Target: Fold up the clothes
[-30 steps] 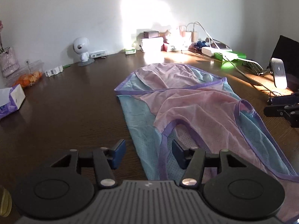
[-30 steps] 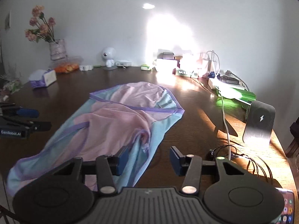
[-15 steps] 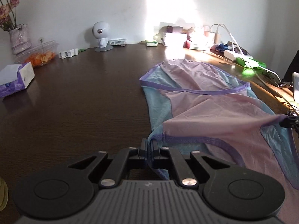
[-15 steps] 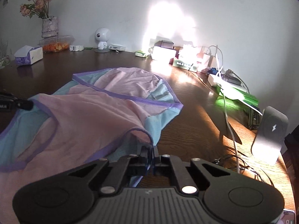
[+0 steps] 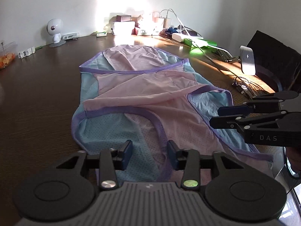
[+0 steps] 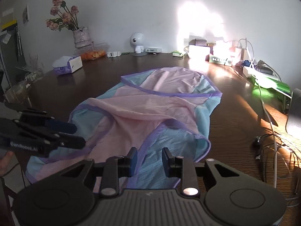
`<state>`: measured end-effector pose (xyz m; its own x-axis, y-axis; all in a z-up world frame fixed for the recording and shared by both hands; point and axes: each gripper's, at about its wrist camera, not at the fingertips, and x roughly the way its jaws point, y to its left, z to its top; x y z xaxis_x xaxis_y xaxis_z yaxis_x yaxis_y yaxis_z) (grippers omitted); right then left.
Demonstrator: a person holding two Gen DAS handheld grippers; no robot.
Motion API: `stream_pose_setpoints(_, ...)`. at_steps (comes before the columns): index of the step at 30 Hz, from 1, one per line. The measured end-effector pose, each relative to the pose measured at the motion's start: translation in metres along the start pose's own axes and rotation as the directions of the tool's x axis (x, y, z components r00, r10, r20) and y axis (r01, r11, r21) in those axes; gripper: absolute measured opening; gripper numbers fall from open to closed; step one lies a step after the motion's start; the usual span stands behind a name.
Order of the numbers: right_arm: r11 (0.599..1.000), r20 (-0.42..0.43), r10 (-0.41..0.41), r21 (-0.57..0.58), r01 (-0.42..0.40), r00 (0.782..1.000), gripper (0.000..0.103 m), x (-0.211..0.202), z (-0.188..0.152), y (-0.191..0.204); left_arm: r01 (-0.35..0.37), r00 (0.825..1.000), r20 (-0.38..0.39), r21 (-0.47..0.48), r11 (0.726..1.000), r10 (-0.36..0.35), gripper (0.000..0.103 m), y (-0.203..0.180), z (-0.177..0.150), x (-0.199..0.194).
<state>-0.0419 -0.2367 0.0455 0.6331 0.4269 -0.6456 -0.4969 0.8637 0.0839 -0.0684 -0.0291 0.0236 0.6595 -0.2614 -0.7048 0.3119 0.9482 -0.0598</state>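
Garment (image 5: 143, 98) lies on bench (image 5: 41, 98), near end folded over middle. Both grippers, left (image 5: 149, 151) and right (image 6: 148, 160), clamped on hem half-second ago, now released, fingers apart, empty. First fold likely done; next fold pending.

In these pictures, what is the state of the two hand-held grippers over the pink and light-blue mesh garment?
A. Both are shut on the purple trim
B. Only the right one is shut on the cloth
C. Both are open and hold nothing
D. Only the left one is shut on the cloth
C: the left hand-held gripper and the right hand-held gripper each show a clear gap between the fingers, above the pink and light-blue mesh garment lying on the dark wooden table.
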Motion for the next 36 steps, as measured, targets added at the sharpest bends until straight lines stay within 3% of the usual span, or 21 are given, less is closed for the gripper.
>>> stream_pose_setpoints(2,1.000,-0.026,0.007,-0.010,-0.007,1.000,0.026,0.007,-0.002,0.003,-0.013,1.000,-0.007,0.006,1.000,0.013,0.017,0.003,-0.003,0.000)
stream_pose_setpoints(5,0.999,-0.027,-0.009,-0.032,0.008,1.000,0.023,0.000,-0.007,0.003,-0.035,0.999,0.001,-0.028,0.999,0.035,0.017,0.022,-0.005,-0.006)
stream_pose_setpoints(6,1.000,-0.008,-0.016,-0.025,0.016,1.000,0.023,-0.005,-0.005,0.001,-0.064,0.998,0.021,-0.042,0.997,0.065,0.020,0.030,0.000,-0.008)
stream_pose_setpoints(9,0.999,0.084,-0.053,-0.002,0.054,0.995,0.026,-0.015,0.014,-0.011,-0.131,0.986,0.096,-0.038,0.991,0.134,0.049,0.044,0.017,-0.002)
stream_pose_setpoints(11,0.998,0.098,-0.055,-0.023,0.058,0.994,0.027,0.000,0.031,-0.016,-0.182,0.978,0.098,-0.013,0.983,0.183,0.051,0.049,0.032,0.013)
stream_pose_setpoints(13,0.998,0.059,-0.048,-0.027,0.050,0.997,0.026,0.025,0.040,-0.024,-0.222,0.973,0.072,0.028,0.975,0.220,0.051,0.052,0.039,0.028)
stream_pose_setpoints(14,0.999,0.036,-0.045,-0.021,0.045,0.998,0.026,0.038,0.043,-0.027,-0.234,0.971,0.057,0.056,0.971,0.231,0.045,0.053,0.041,0.034)
stream_pose_setpoints(15,0.999,0.007,-0.031,-0.011,0.031,0.999,0.015,0.046,0.042,-0.030,-0.215,0.976,0.048,0.054,0.975,0.212,0.016,0.056,0.039,0.036)
stream_pose_setpoints(16,1.000,-0.023,-0.017,0.000,0.017,1.000,0.002,0.053,0.040,-0.032,-0.195,0.980,0.039,0.052,0.979,0.193,0.006,0.058,0.037,0.038)
stream_pose_setpoints(20,1.000,-0.025,0.002,-0.020,-0.002,1.000,0.002,0.039,0.028,-0.029,-0.180,0.983,0.040,-0.002,0.984,0.180,0.005,0.068,0.042,0.034)
stream_pose_setpoints(23,1.000,-0.045,0.012,-0.006,-0.012,0.999,0.007,0.033,0.022,-0.031,-0.191,0.979,0.055,-0.046,0.980,0.194,0.016,0.077,0.058,0.036)
stream_pose_setpoints(25,1.000,-0.007,-0.003,0.021,0.003,1.000,0.015,0.025,0.035,-0.038,-0.198,0.977,0.065,-0.076,0.977,0.203,0.060,0.083,0.069,0.037)
stream_pose_setpoints(26,0.999,0.013,-0.011,0.036,0.010,1.000,0.021,0.021,0.041,-0.042,-0.201,0.976,0.070,-0.091,0.975,0.208,0.065,0.085,0.075,0.038)
stream_pose_setpoints(27,0.999,0.033,-0.019,0.050,0.018,0.999,0.037,0.017,0.048,-0.045,-0.204,0.974,0.075,-0.106,0.973,0.213,0.065,0.088,0.080,0.039)
stream_pose_setpoints(28,0.998,0.053,-0.028,0.065,0.025,0.998,0.046,0.014,0.055,-0.049,-0.207,0.973,0.080,-0.121,0.971,0.218,0.065,0.091,0.085,0.039)
stream_pose_setpoints(30,0.991,0.065,-0.085,0.113,0.077,0.994,0.045,0.019,0.074,-0.063,-0.221,0.970,0.075,-0.142,0.965,0.233,0.065,0.097,0.097,0.052)
stream_pose_setpoints(35,0.951,-0.077,-0.111,0.282,0.128,0.991,0.043,0.086,0.103,-0.109,-0.272,0.959,0.029,-0.174,0.946,0.281,0.061,0.113,0.129,0.109)
stream_pose_setpoints(36,0.946,-0.102,-0.115,0.292,0.140,0.988,0.039,0.095,0.102,-0.112,-0.283,0.957,0.019,-0.180,0.942,0.291,0.053,0.116,0.136,0.121)
